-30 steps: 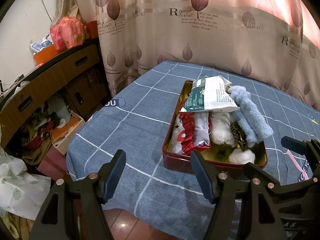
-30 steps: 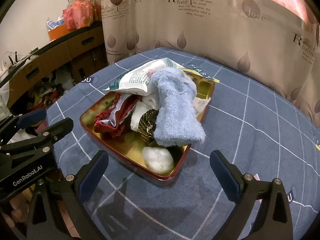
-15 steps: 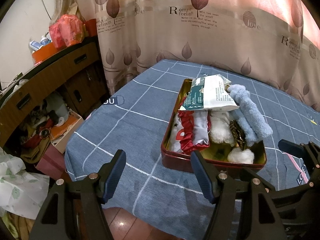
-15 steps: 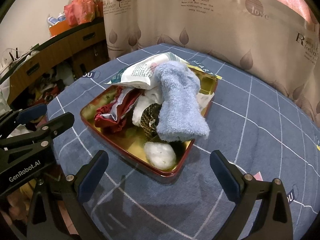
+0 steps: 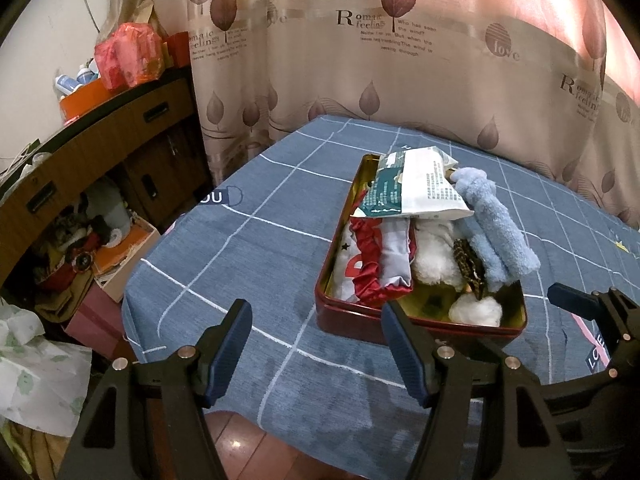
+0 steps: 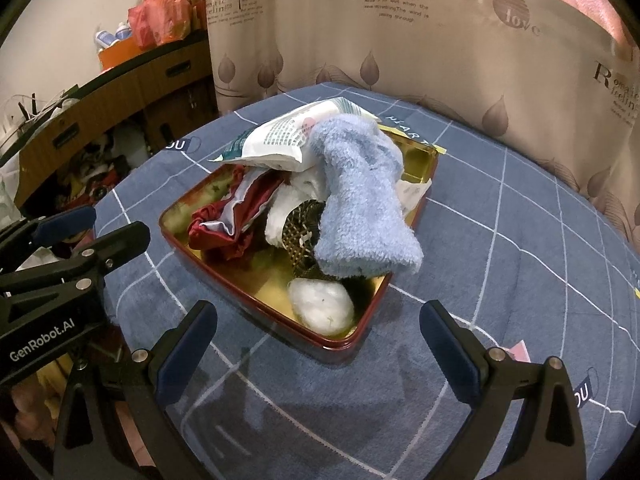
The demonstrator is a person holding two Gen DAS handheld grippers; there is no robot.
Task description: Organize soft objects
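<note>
A red tin with a gold inside [image 5: 340, 322] [image 6: 256, 304] sits on the blue checked tablecloth. It holds a light blue fuzzy sock [image 5: 494, 232] [image 6: 360, 204], a white and green packet [image 5: 416, 190] [image 6: 292, 136], a red and white cloth [image 5: 374, 264] [image 6: 236, 220], a white plush [image 5: 434, 256], a dark mesh item [image 6: 302, 232] and a white cotton ball [image 5: 476, 312] [image 6: 320, 306]. My left gripper [image 5: 316, 344] is open and empty, in front of the tin's near left corner. My right gripper [image 6: 316, 344] is open and empty, in front of the tin's near end.
A leaf-print curtain [image 5: 400, 60] hangs behind the table. A wooden cabinet [image 5: 92, 152] with clutter stands at the left, with boxes and bags on the floor [image 5: 116, 256]. The table's near edge [image 5: 280, 428] lies just under both grippers.
Both grippers have drawn back slightly from the tin, which now looks a little smaller and farther. Both stay open. The things in the tin have not moved.
</note>
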